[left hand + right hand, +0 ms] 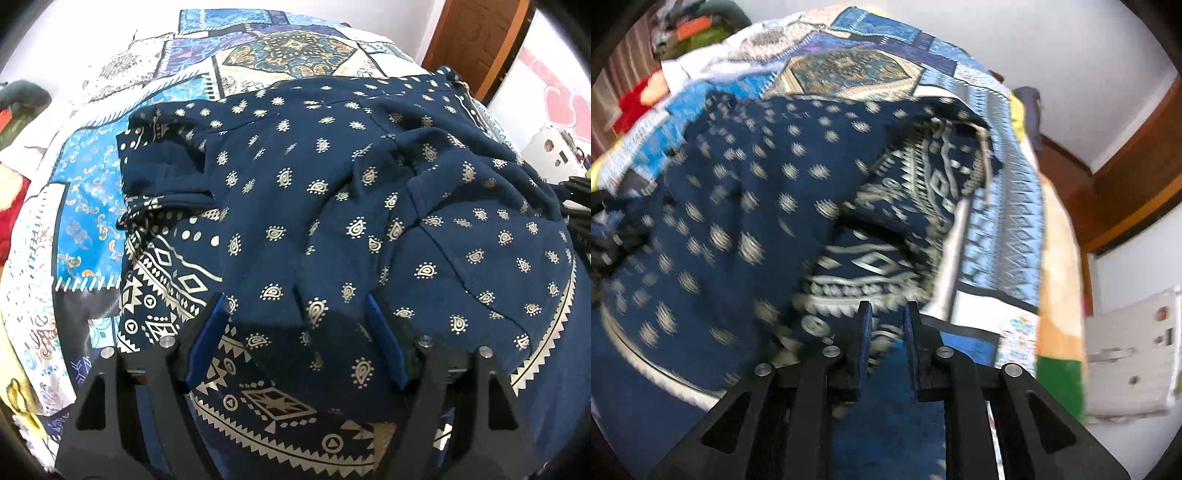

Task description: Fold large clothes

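Garment, navy with pale paisley print, lies rumpled on the bed's patchwork quilt, one layer turned over another. Left gripper stands wide open, straddling a fold without pinching it. Right gripper shows a narrow gap, nothing clamped, over the bordered hem. Best now: pinch both layers at matching edges, lift evenly, lay flat, smooth outward.

A navy patterned garment lies crumpled on the quilt-covered bed.
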### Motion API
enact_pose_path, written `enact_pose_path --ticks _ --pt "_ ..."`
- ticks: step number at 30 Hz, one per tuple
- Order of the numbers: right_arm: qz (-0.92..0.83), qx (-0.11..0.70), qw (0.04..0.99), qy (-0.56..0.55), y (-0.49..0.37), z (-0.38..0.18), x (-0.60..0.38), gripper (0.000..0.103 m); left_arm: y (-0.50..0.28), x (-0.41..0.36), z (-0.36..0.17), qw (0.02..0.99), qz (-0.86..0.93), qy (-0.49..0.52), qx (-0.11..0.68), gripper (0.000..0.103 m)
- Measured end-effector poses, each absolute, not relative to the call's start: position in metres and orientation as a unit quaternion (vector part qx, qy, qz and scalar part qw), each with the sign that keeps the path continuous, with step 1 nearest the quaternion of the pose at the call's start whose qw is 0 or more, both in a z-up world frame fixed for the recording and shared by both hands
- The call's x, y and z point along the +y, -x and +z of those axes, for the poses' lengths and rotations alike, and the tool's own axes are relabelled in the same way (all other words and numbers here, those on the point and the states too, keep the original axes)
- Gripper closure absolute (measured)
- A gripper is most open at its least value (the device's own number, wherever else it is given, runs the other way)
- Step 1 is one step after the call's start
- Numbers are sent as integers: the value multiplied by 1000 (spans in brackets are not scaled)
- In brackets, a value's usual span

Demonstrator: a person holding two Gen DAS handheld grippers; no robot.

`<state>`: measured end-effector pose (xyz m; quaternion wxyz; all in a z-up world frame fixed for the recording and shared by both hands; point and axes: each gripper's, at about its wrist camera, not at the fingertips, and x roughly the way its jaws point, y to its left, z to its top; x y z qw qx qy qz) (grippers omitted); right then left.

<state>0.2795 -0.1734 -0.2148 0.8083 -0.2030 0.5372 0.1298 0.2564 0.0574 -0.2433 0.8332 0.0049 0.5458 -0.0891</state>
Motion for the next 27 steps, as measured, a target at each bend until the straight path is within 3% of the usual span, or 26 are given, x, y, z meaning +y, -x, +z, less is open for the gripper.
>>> enact_pose_path --ticks 2,4,9,15,27 --pt "93 516 820 230 -276 -212 -181 34 -255 61 -243 833 -90 4 546 28" --pt "87 512 825 223 -279 -209 -191 25 -255 67 -240 832 -92 19 546 28" --pt "117 555 816 109 -295 -202 -227 25 -256 104 -214 847 -70 55 524 28" --pt "144 533 833 21 -316 -182 -240 25 -287 161 -193 862 0 54 503 25" --pt "146 583 793 -104 -429 -238 -228 25 -396 226 -284 801 29 180 570 25"
